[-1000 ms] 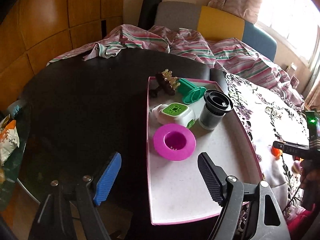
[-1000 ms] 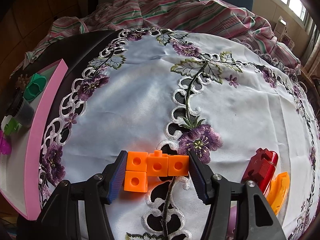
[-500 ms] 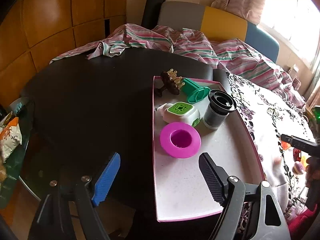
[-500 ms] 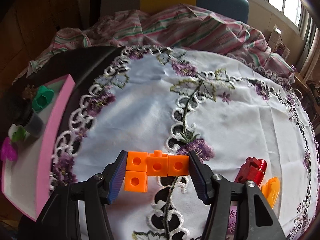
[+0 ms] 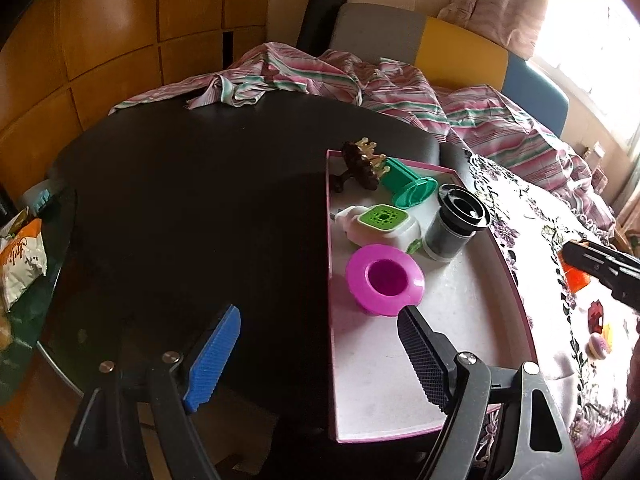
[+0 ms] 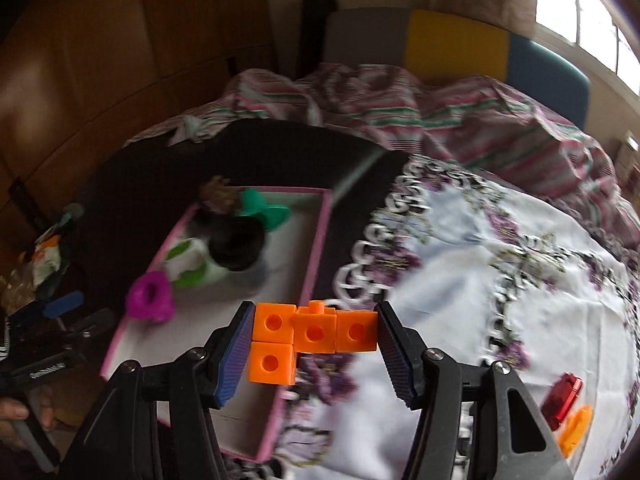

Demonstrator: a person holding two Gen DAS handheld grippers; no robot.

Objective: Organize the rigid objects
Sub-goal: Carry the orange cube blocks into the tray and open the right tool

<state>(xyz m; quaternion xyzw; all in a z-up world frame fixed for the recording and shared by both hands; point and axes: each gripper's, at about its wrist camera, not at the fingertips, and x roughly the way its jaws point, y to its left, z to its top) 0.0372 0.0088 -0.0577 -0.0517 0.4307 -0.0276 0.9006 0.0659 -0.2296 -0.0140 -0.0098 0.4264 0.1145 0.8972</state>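
Right claw (image 6: 316,344) is clamped on the orange plastic block cluster (image 6: 312,334), three snap-together cubes in a row with a fourth hanging under the left one. Pads press the two end faces of the row. The cluster is off the cloth, in the air over the near right wall of the shallow pink-rimmed white tray (image 6: 316,264). Right view is motion-blurred.

Handling, as judgement: light, stiff, hard plastic, smooth faces, so a bit slippery against ribbed pads. The weak point is the stud joints; a squeeze along the row keeps them pushed together, which is good. The hanging cube has no pad support and could snap off if knocked on the tray wall. The end-face grip looks like the right hold; no need to regrip.

Left claw (image 5: 320,356) hangs with its jaws apart and nothing between them, over the dark round worktop (image 5: 200,208) at the tray's left edge.

Already in the tray: magenta plastic funnel-shaped cup (image 5: 384,278), white-and-green plastic box (image 5: 380,226), black-lidded grey cylinder (image 5: 456,224), green plastic flanged piece (image 5: 412,190), brown spiky figure (image 5: 360,164). The near half of the tray floor is free, so there is room for the blocks.

Red plastic piece (image 6: 562,400) and orange curved plastic piece (image 6: 576,432) lie on the white embroidered floral tablecloth (image 6: 480,280), probably next.
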